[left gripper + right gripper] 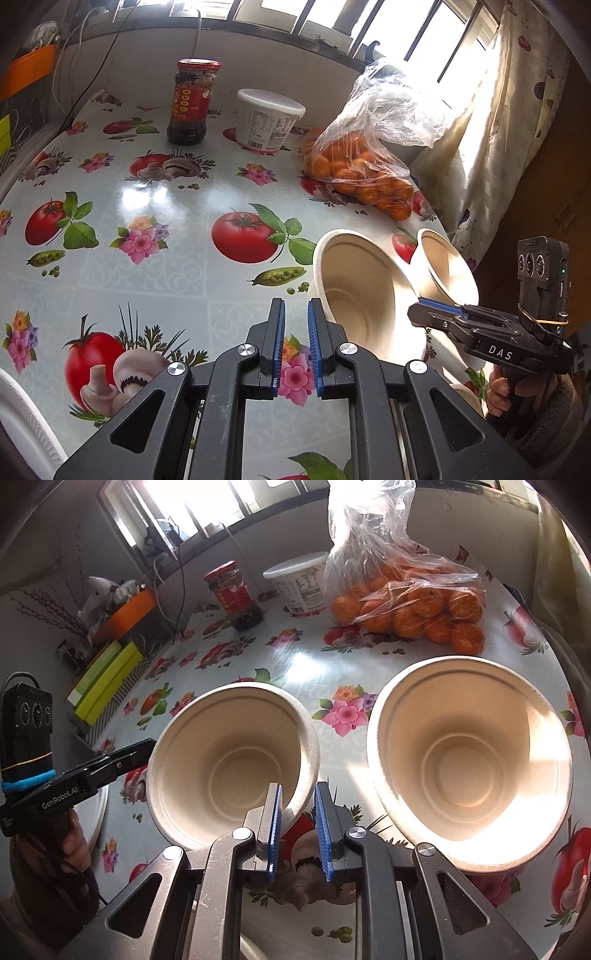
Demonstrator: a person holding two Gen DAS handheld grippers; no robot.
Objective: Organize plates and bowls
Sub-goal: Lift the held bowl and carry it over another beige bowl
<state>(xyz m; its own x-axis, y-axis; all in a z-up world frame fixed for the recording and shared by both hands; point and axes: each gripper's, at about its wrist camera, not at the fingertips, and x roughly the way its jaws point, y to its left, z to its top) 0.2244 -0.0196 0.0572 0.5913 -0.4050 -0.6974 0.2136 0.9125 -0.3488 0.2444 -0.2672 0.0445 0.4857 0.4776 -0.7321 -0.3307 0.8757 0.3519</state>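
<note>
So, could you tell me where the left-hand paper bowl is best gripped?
Probably at the near rim of the left bowl: it sits upright and open, so its thin wall is the only pinchable part. The right gripper, now shut, would reopen and come from the near side, one pad inside.

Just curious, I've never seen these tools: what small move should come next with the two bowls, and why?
Probably open the jaws of the right gripper and slip them over the near rim of the left bowl. They stand shut, gripping nothing, right at that rim, and the right bowl sits empty beside it, ready for stacking.
</note>
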